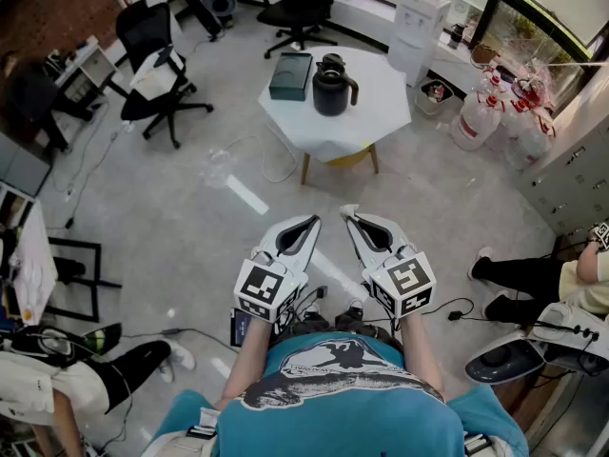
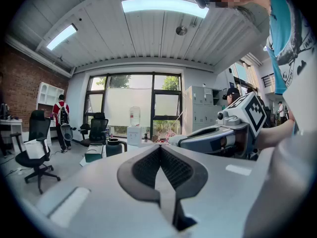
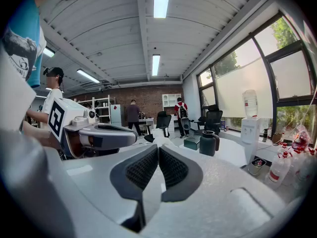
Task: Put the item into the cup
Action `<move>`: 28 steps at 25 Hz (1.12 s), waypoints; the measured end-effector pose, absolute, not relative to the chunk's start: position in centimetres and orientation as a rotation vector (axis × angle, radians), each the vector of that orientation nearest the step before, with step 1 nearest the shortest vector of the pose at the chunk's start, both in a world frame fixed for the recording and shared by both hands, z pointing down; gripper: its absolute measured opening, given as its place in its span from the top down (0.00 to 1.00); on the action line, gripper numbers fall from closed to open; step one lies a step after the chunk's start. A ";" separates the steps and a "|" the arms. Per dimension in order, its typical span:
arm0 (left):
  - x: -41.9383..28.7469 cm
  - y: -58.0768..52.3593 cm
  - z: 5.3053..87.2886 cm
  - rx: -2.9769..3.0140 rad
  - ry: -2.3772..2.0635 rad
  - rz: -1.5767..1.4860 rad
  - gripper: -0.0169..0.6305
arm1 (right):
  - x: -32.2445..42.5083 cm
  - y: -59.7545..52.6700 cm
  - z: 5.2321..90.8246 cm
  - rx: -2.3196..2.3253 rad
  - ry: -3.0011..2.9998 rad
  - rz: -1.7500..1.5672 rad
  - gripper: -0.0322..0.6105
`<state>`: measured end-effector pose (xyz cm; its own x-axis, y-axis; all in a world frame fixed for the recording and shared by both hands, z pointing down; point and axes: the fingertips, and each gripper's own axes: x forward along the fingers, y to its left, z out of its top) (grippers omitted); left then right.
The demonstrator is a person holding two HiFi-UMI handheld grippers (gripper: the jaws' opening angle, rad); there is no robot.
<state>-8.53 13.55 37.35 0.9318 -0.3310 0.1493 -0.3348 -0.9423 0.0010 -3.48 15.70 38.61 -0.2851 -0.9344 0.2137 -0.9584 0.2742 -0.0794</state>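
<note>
A white table stood across open floor, well apart from the person. Office chairs stood to its left and a water dispenser behind it. On the table sat a green box and, just beside it, a dark jug. The left gripper and right gripper hung near the chest, each with its jaws together on nothing.

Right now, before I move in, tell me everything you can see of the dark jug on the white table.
The dark jug stands upright near the middle of the white table. It is round-bodied and slightly glossy, with a loop handle toward the head view's right. A dark green box lies beside it at the left, apart. Its inside cannot be seen.
</note>
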 end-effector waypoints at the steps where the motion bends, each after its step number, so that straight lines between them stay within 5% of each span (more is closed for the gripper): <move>1: -8.5 13.5 37.3 3.060 -0.528 0.232 0.96 | -3.4 15.7 38.5 1.797 -2.407 0.292 0.93; 28: -4.3 16.6 39.3 3.026 -0.722 0.285 0.95 | -1.2 19.1 40.4 1.564 -2.559 0.301 0.93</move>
